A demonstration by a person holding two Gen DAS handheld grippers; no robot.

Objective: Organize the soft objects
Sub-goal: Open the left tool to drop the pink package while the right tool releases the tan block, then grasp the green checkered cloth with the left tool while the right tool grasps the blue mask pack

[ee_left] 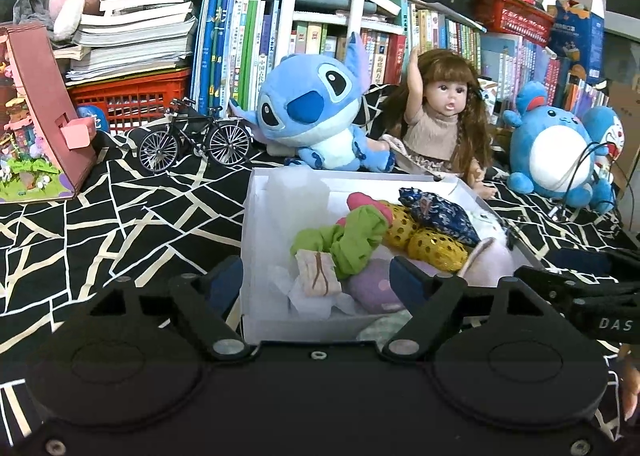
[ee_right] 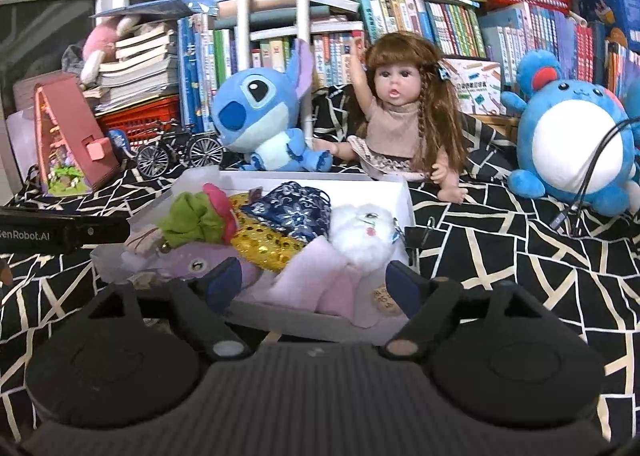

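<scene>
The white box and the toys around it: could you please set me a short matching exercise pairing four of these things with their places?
Things:
1. green cloth bundle
2. model bicycle
3. doll
4. round blue plush

Places:
A. far right, on the patterned cloth
B. inside the white box
C. sitting just behind the box, one arm raised
D. standing left of the blue big-eared plush

Pairs: 1-B, 2-D, 3-C, 4-A
</scene>
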